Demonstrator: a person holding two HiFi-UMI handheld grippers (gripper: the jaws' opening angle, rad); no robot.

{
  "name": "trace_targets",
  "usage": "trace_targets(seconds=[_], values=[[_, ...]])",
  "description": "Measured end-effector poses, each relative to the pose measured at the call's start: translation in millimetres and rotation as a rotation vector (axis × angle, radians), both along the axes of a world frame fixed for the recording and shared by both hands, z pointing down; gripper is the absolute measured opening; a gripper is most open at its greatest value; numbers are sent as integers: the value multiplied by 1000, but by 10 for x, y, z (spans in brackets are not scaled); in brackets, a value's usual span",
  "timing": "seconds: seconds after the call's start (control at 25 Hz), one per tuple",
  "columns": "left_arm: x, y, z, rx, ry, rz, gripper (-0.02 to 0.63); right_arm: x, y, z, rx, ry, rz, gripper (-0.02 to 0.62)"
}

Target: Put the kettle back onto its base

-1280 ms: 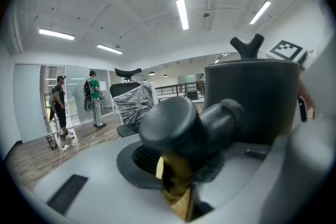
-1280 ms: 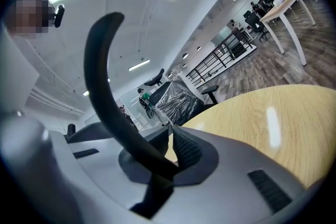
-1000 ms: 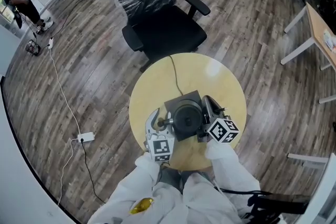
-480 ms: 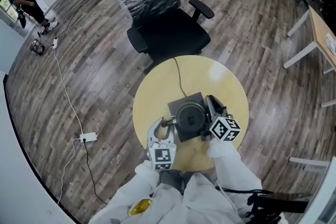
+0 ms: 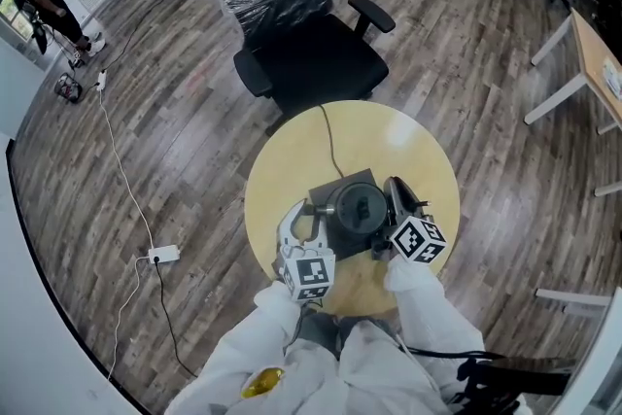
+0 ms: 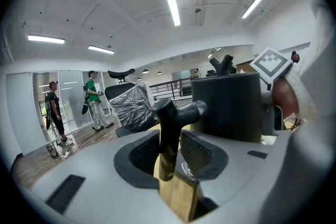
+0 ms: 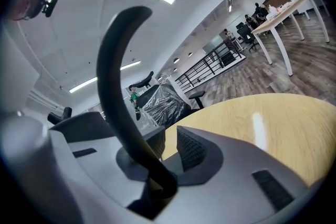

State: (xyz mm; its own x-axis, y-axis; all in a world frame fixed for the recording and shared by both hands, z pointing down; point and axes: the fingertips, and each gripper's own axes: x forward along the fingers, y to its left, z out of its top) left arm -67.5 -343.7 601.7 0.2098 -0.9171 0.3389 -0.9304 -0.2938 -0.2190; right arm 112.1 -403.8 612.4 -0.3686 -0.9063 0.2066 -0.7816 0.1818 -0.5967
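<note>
The jaws of the left gripper point(image 6: 169, 157) were held wide apart, having just been closed by a small amount. The dark spout point(image 6: 169, 128) of the kettle point(image 6: 226, 105) was positioned upright between them, and a gap was visible between the spout and the ribbed pads point(image 6: 198, 150) on either side. No grip was applied.

The jaws of the right gripper point(image 7: 170, 157) had just been opened and were found partly apart. The curved black handle point(image 7: 113, 81) of the kettle was located between them. It was seen against the left-hand pad in the right gripper view, while the opposite pad point(image 7: 190, 148) was clear of it. The handle was therefore released.

In the head view, the kettle point(image 5: 358, 206) was seen from above, standing on its dark square base point(image 5: 326, 188), with the left gripper point(image 5: 306, 217) at its spout side and the right gripper point(image 5: 397, 197) at its handle side. Full seating on the base could not be confirmed from above.

The base was placed near the front of a round yellow table point(image 5: 292, 160). A dark cable point(image 5: 323, 136) was routed from the base across the tabletop towards a black office chair point(image 5: 311, 63), the back of which was wrapped in plastic film.
</note>
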Motion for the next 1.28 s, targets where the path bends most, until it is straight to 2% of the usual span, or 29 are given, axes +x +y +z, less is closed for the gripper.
trace_targets(seconds=[0.24,0.6,0.8,0.96,1.12,1.28], values=[[-21,-59,-14,6,0,-2,121,3,36,-38,19,-29,36,55],[-140,-61,15,-10,13,-42,121,-123,-48,-19,32,-12,2,55],[-110,-26,38,-5,1,-32,121,-70,-8,53,-12,27,5,59],[-121,-4,37,-11,2,-40,121,-23,130,66,-49,53,-11,117],[-93,7,20,-4,-5,-55,121,39,304,70,-76,21,7,133],[-79,19,21,-3,-16,-102,121,71,542,101,-143,-62,97,135]])
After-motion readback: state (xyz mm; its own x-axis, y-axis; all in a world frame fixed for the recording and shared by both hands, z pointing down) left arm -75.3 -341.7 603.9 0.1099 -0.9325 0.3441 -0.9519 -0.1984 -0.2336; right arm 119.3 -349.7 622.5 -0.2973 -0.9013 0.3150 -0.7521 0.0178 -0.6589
